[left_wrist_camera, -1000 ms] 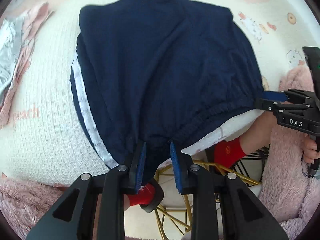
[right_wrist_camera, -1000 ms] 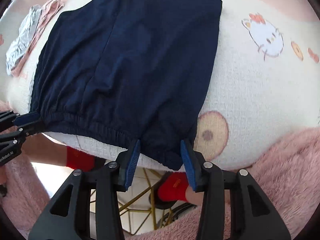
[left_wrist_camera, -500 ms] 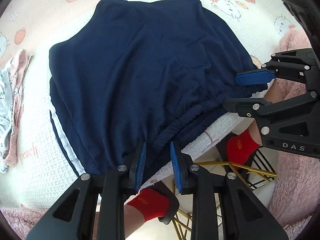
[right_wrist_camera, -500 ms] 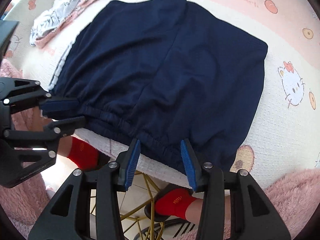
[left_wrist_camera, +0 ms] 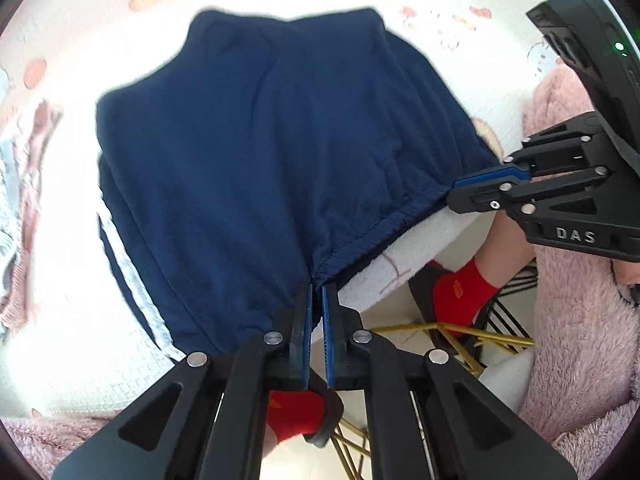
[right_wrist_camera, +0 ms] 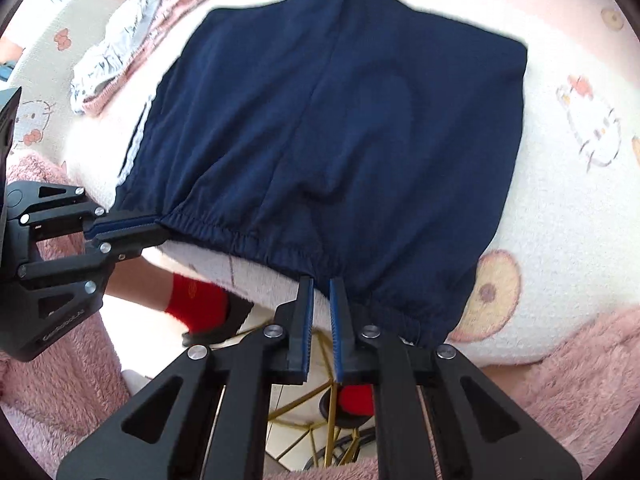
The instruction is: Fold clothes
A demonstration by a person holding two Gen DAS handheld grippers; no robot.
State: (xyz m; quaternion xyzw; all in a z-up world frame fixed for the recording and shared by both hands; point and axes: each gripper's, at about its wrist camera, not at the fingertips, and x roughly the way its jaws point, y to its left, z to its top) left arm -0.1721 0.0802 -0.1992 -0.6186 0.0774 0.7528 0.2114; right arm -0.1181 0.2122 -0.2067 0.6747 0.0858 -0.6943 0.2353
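Navy shorts (left_wrist_camera: 288, 152) with white side stripes lie flat on a white cartoon-print blanket (left_wrist_camera: 80, 360), their elastic waistband at the near edge. My left gripper (left_wrist_camera: 317, 286) is shut on the waistband near its left end. My right gripper (right_wrist_camera: 320, 280) is shut on the waistband toward its right end. The shorts fill the right wrist view (right_wrist_camera: 340, 140) too. Each gripper shows in the other's view: the right one (left_wrist_camera: 456, 188), the left one (right_wrist_camera: 160, 226).
A crumpled pink and grey garment (right_wrist_camera: 128, 36) lies at the blanket's far left. Pink fluffy fabric (left_wrist_camera: 580, 340) borders the near edge. Below the edge are red socks (left_wrist_camera: 460, 292) and gold chair legs (left_wrist_camera: 440, 332).
Both grippers have closed from open onto the waistband. They moved closer together along the waistband.
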